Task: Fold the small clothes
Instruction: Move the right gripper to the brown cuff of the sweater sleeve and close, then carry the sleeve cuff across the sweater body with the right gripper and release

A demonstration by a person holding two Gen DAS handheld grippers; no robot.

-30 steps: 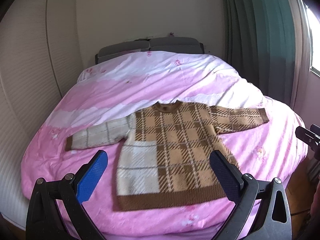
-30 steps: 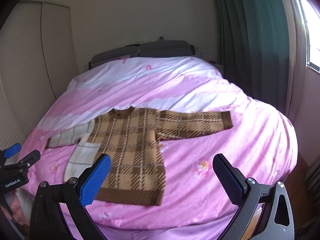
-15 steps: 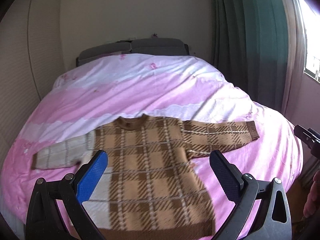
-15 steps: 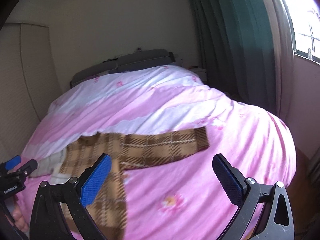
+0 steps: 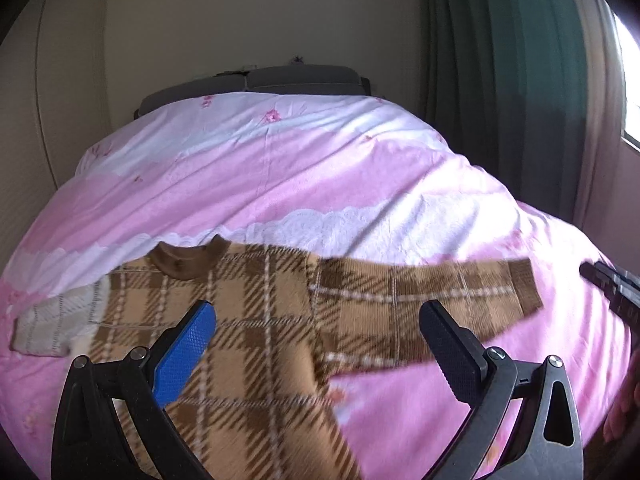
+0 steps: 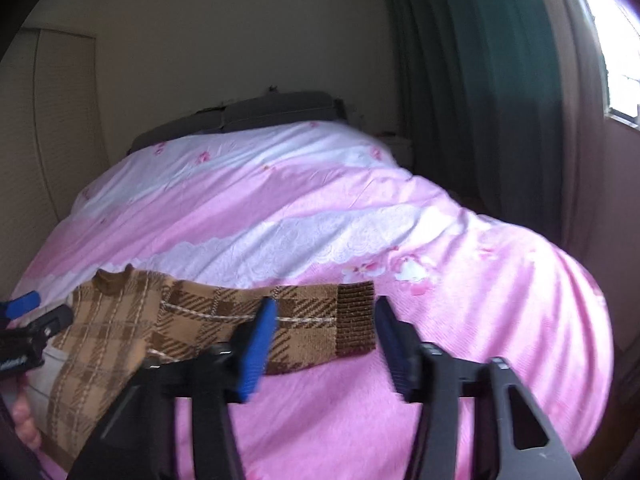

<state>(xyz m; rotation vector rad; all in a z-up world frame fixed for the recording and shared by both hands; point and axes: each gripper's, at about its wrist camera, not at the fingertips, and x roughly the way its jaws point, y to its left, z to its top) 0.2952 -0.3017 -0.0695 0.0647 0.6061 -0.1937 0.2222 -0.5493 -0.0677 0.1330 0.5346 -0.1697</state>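
Observation:
A small brown and tan plaid sweater [image 5: 256,344] lies flat on a pink bed cover [image 5: 304,184], sleeves spread; one sleeve is cream [image 5: 56,324]. My left gripper [image 5: 316,344] is open above the sweater's chest and right armpit. My right gripper [image 6: 326,340] is open, its jaws narrower than before, straddling the brown cuff [image 6: 356,320] of the right sleeve. The sweater also shows in the right wrist view [image 6: 120,332]. The sweater's hem is hidden below the frame.
Grey pillows [image 5: 260,84] lie at the bed's head against the wall. A green curtain [image 5: 512,72] and a window [image 6: 616,40] stand to the right. A pale wardrobe [image 5: 48,100] is on the left. The other gripper shows at each view's edge [image 6: 28,332].
Both grippers moved forward and down toward the sweater. The right gripper came over the right sleeve cuff and its jaws narrowed. The left gripper stayed wide open.

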